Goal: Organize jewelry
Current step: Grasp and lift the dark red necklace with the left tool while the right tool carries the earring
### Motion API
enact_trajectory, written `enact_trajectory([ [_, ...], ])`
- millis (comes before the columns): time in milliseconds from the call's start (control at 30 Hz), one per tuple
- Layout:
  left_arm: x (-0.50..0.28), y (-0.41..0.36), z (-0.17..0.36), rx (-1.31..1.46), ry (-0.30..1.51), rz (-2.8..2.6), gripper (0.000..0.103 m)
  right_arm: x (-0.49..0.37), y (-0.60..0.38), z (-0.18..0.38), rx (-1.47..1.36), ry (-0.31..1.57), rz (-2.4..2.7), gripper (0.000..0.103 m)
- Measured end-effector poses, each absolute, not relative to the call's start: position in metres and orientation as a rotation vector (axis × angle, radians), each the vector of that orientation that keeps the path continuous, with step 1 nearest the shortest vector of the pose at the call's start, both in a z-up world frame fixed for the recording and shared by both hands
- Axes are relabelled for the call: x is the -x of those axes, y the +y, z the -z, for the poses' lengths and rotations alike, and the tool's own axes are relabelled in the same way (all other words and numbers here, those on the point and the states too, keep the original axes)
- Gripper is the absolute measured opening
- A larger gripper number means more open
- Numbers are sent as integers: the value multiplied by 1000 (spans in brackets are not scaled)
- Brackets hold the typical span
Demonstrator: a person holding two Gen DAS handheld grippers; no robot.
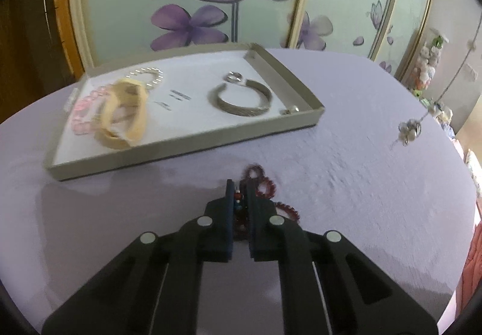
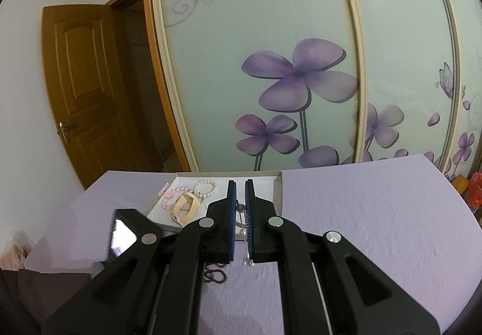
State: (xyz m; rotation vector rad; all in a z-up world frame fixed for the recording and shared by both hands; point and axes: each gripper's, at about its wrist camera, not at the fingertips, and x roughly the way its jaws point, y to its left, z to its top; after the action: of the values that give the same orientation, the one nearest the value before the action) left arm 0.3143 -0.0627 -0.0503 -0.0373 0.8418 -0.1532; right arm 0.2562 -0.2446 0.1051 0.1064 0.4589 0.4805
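My left gripper (image 1: 241, 187) is shut on a strand of dark red beads (image 1: 268, 184) that lies on the purple cloth, just in front of the grey tray (image 1: 180, 151). Loops of the strand stick out past the fingertips and to the right. My right gripper (image 2: 240, 184) is shut on a thin silver chain (image 2: 241, 216); a clear crystal (image 2: 248, 261) dangles at its lower end. In the left wrist view the chain's pendant cluster (image 1: 408, 131) hangs in the air at the right. The red beads (image 2: 215, 274) show below the right gripper.
The white-lined tray (image 2: 278, 190) holds a pink bead bracelet (image 1: 81, 112), a tan band (image 1: 123, 115), a pearl bracelet (image 1: 147, 76), a silver cuff (image 1: 244, 100), a ring (image 1: 233, 77) and small pieces. A flowered wardrobe stands behind. A wooden door (image 2: 81, 88) is left.
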Motion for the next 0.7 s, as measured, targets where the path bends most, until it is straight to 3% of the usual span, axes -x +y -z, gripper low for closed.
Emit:
enact_trajectory([
  [700,-254,17,-30,110,651,127,7,-287,-212,-112,-102,443,-488,6],
])
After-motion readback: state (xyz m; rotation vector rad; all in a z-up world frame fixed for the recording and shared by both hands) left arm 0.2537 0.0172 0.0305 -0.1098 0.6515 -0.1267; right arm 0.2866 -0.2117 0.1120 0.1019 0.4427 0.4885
